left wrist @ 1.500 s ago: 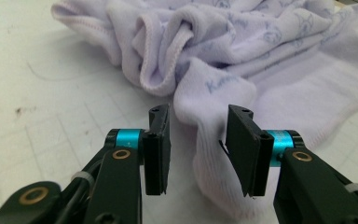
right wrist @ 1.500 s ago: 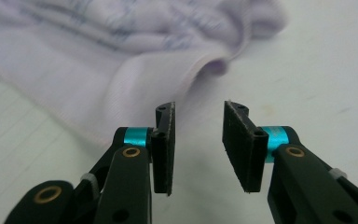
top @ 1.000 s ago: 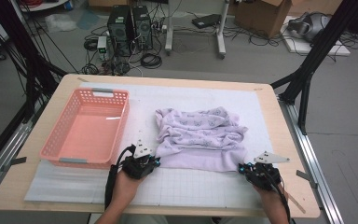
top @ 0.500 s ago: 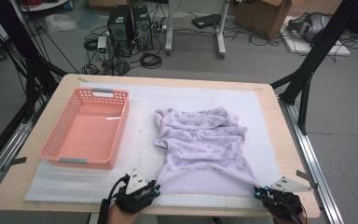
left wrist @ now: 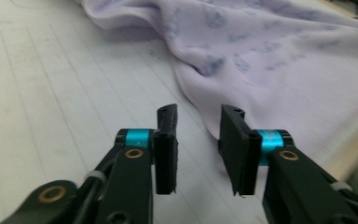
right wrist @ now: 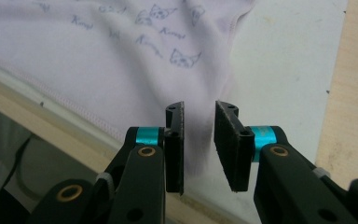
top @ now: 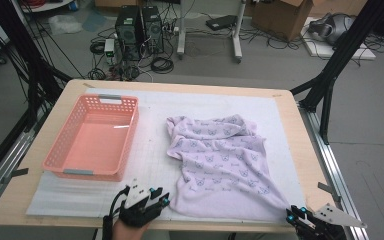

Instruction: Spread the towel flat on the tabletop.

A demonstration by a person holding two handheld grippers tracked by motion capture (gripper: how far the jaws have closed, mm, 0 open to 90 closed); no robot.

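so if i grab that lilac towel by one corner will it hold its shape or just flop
The lilac towel would probably flop and drape: it lies in soft folds and creases. It looks light for its spread. Its thin fabric likely bunches rather than slides if pushed across the white mat.

On the desk (top: 300,150) lies a mat (top: 200,107). The basket (top: 60,161) sits on the mat's left half; the towel (top: 220,160) lies spread on the right half, well apart from it. The left claw (top: 161,198) is just beside the towel's near left corner, the right claw (top: 296,214) at its near right corner, over the desk's near edge.
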